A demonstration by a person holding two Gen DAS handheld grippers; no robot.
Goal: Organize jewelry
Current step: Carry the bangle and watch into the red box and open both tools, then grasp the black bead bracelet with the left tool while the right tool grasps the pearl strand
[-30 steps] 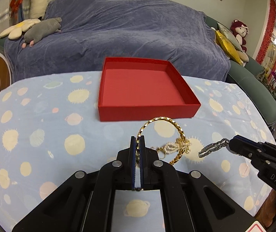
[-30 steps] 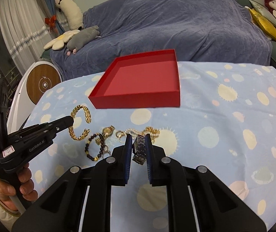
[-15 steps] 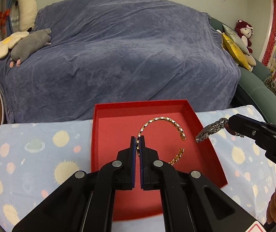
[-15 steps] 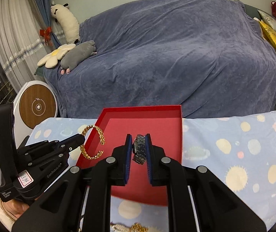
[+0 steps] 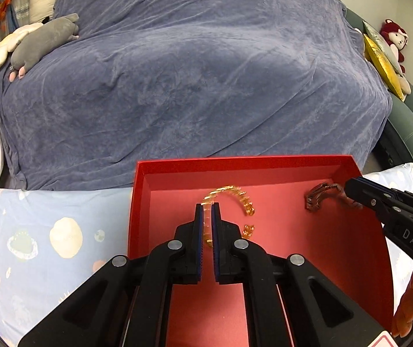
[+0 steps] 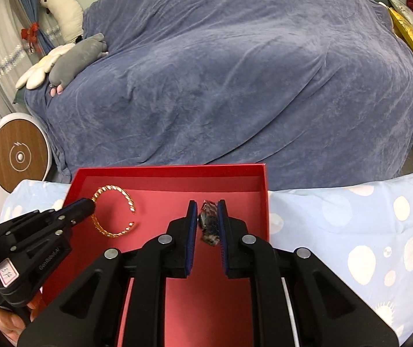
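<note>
A red tray lies on the spotted cloth. My left gripper is over the tray's left part, its jaws parted a little, with a gold bangle blurred between and beyond them. My right gripper is over the tray's right part, its jaws apart, with a dark metal watch band blurred in the gap.
A sofa under a blue-grey throw stands right behind the table. Plush toys lie at its left, a gold cushion at its right. A round wooden-faced device stands at the left.
Both grippers moved forward and lower over the tray. Both sets of jaws have parted, and the bangle and the watch band are blurred, dropping from them.
</note>
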